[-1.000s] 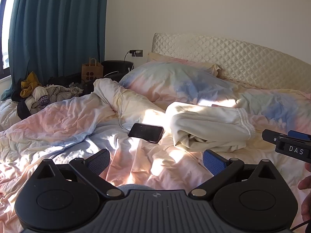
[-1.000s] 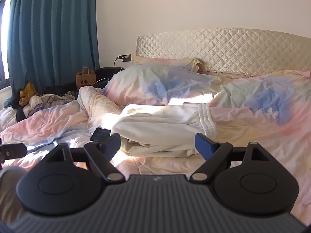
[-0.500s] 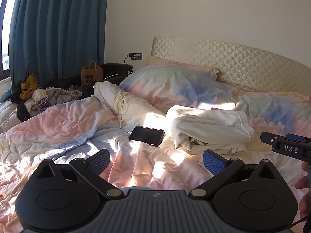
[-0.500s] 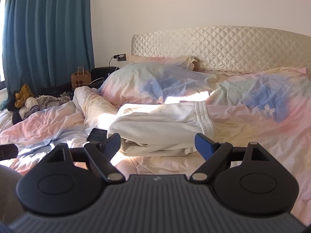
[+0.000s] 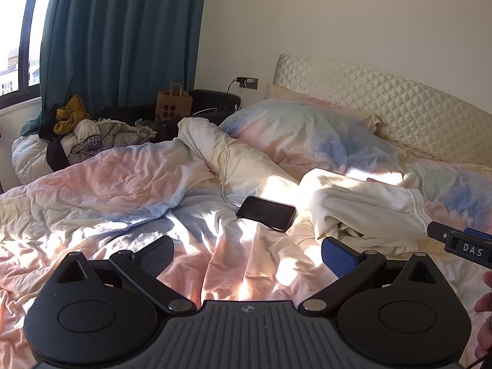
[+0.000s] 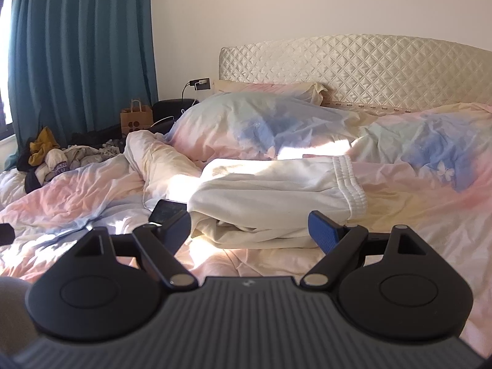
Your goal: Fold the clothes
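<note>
Both views have slid sideways since a second ago: the pants [image 6: 273, 196] now sit more centred ahead of the right tongs [image 6: 250, 229], and the window shows at the left wrist view's left edge. Nothing on the bed has shifted.

Pants: cream, loosely folded, waistband to the right, lying mid-bed on the duvet [image 5: 123, 190], in front of the pillow [image 5: 307, 135]. Nothing grips them.

Right tongs: jaws wide apart, empty, hovering just short of the pants' near edge. Its tip [image 5: 458, 246] pokes in at the right edge of the left wrist view.

Left tongs [image 5: 247, 252]: jaws wide apart, empty, over bare duvet, left of the pants.

Phone [image 5: 267, 213]: dark, face up on the duvet just left of the pants; a white cable [image 5: 224, 166] runs up from it over the bunched duvet.

Headboard [image 6: 353, 67] behind the pillow. Clothes pile [image 5: 83, 135] at the bed's far left corner, paper bag [image 5: 174, 104] beyond it, teal curtain [image 5: 117, 40] behind.
</note>
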Demonstrator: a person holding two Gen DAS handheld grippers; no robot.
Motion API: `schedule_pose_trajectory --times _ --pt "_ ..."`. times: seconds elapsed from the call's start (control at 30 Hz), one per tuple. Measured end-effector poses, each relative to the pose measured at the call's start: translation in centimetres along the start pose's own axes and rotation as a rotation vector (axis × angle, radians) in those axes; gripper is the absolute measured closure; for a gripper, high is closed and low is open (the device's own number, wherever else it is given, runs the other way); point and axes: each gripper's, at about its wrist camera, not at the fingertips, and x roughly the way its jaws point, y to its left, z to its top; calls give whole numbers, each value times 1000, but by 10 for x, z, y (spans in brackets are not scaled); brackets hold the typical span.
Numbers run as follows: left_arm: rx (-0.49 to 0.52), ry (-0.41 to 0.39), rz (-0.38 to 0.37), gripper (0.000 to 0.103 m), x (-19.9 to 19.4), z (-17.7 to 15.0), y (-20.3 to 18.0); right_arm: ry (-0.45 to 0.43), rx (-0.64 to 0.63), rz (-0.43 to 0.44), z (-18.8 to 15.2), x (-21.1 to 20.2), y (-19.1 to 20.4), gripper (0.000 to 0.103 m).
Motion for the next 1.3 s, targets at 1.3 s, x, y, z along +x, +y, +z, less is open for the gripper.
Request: schedule_pose_trajectory --times 1.3 --pt "-291 48 617 0 -58 -46 289 116 -252 674 -4 34 351 18"
